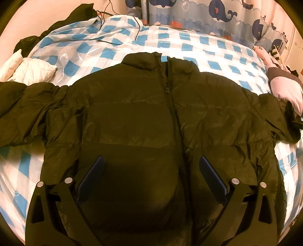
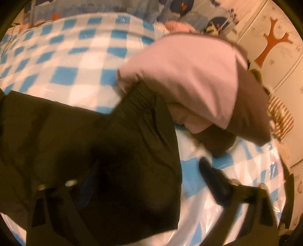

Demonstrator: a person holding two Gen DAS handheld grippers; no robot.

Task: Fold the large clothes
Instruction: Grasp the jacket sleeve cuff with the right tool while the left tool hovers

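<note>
The dark puffer jacket point(image 1: 132, 117) lies spread flat on the bed point(image 1: 208, 51). The left hand-held gripper point(image 1: 151, 162) hovers wide open above its lower front, holding nothing. The right hand-held gripper point(image 2: 147, 170) stands wide open over the jacket's sleeve point(image 2: 132, 132), also empty.

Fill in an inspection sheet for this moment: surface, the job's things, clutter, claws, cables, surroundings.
Surface: bed under a blue-and-white checked cover with a glossy plastic sheet.
Job's things: dark puffer jacket lying face up, zipped, both sleeves spread out; no fold made yet.
Clutter: white quilted item at far left; pink and brown garment by the right sleeve cuff; dark cloth at the far corner.
Claws: left claw open above the jacket's lower front; right claw open over the right sleeve, picture blurred.
Cables: thin black cable across the bed's far side.
Surroundings: whale-print fabric behind the bed.
</note>
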